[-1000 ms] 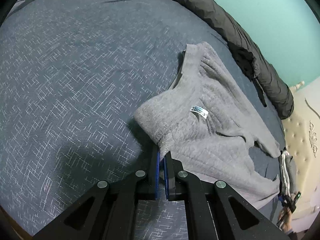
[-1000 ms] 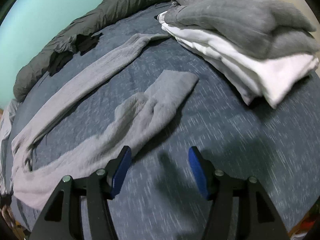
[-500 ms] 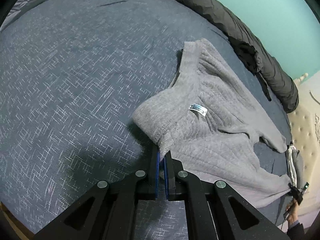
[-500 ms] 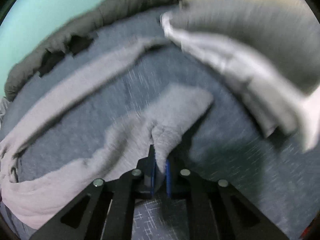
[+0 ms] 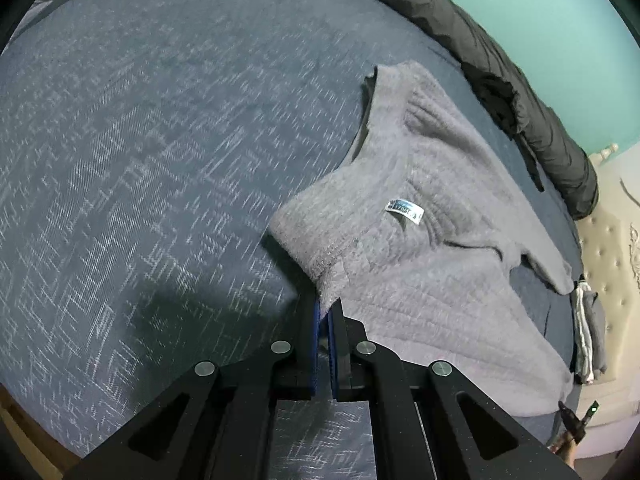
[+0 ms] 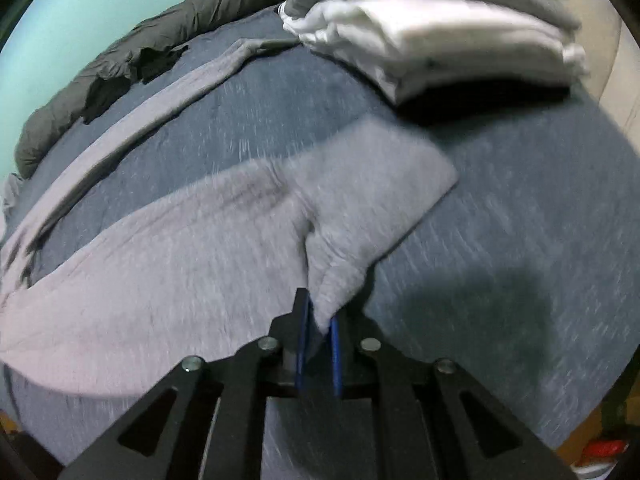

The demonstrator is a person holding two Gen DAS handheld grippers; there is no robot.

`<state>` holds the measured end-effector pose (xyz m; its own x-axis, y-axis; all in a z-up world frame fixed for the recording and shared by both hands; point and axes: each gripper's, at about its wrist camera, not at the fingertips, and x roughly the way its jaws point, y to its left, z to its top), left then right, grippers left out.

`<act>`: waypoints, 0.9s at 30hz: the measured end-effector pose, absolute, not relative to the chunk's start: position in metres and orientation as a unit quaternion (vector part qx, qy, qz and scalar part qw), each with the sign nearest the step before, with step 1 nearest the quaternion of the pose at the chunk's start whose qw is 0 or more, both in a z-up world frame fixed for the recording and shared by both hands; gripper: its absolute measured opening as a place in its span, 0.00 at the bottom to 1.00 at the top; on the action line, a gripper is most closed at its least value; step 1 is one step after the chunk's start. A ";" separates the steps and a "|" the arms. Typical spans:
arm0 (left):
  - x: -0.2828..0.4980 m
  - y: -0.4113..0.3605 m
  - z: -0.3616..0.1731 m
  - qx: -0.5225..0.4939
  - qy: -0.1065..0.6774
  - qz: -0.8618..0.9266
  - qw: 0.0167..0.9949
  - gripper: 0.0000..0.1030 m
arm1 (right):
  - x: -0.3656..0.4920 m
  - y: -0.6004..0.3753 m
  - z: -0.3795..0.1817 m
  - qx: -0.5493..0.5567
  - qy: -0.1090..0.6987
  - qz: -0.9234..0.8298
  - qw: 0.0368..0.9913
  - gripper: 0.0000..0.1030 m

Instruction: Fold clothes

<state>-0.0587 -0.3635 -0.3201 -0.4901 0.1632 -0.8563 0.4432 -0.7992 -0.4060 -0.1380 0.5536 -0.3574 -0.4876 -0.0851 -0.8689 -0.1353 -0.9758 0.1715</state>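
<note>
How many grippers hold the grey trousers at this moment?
2. The left gripper is shut on the grey trousers at the waistband corner; the right gripper is shut on a leg end.

1. Grey knitted trousers [image 6: 200, 256]: motion-blurred in the right wrist view; knit texture smeared, the left end cut off by the frame edge.
2. Stack of folded white and grey clothes [image 6: 440, 36]: blurred, top cropped.
3. Small white sewn-in label [image 5: 404, 211]: print too small to read.
4. Pinched fabric hidden between both grippers' blue pads.
</note>
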 end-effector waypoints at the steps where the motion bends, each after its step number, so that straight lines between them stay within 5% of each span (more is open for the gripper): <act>1: -0.059 -0.362 -0.321 0.498 0.305 -0.807 0.087 0.04 | -0.134 0.556 -0.355 -0.506 0.112 0.855 0.012 0.16; 3: -0.060 -0.362 -0.321 0.498 0.304 -0.808 0.087 0.04 | -0.127 0.560 -0.343 -0.505 0.097 0.857 0.023 0.30; 10: -0.064 -0.360 -0.322 0.499 0.300 -0.808 0.087 0.04 | -0.122 0.573 -0.291 -0.445 0.068 0.892 0.033 0.33; 14: -0.065 -0.359 -0.324 0.500 0.297 -0.809 0.087 0.04 | -0.146 0.558 -0.293 -0.455 0.031 0.889 0.034 0.48; 27: -0.068 -0.358 -0.330 0.512 0.285 -0.805 0.091 0.04 | -0.222 0.433 -0.325 -0.499 -0.074 0.848 -0.162 0.49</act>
